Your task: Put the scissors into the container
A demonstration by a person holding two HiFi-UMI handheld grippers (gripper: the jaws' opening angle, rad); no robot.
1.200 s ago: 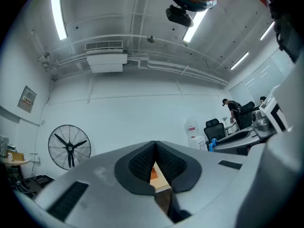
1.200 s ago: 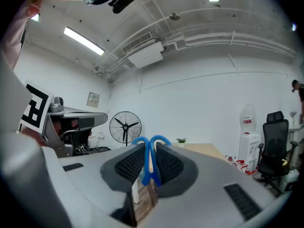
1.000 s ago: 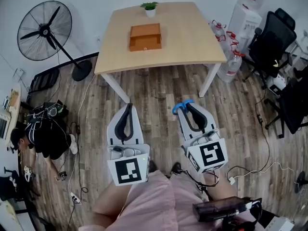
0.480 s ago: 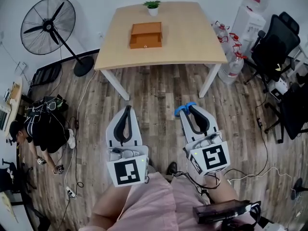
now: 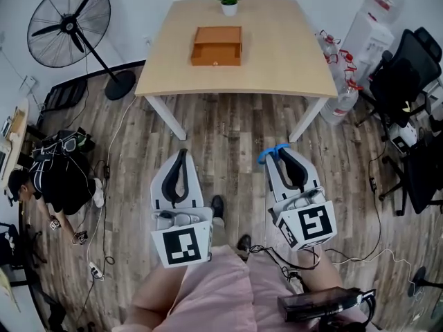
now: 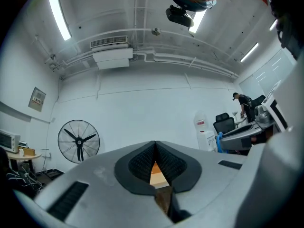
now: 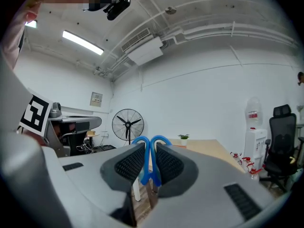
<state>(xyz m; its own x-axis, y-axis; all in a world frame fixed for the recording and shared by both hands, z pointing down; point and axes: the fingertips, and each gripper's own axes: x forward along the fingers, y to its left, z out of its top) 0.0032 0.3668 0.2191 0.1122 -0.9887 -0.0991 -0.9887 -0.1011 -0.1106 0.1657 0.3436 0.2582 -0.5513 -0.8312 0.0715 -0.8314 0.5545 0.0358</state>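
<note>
Jaws of my right gripper (image 5: 283,155) clamp the blue scissors (image 5: 267,155), left gripper (image 5: 181,155) closed empty; wooden container (image 5: 217,45) lies well ahead on tabletop (image 5: 284,54).

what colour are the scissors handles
Blue, on the scissors; shows best in the right gripper view.

Floor (image 5: 228,126) open up to table (image 5: 291,54); table surface bare around container (image 5: 217,45); potted plant (image 5: 229,3) behind it.
</note>
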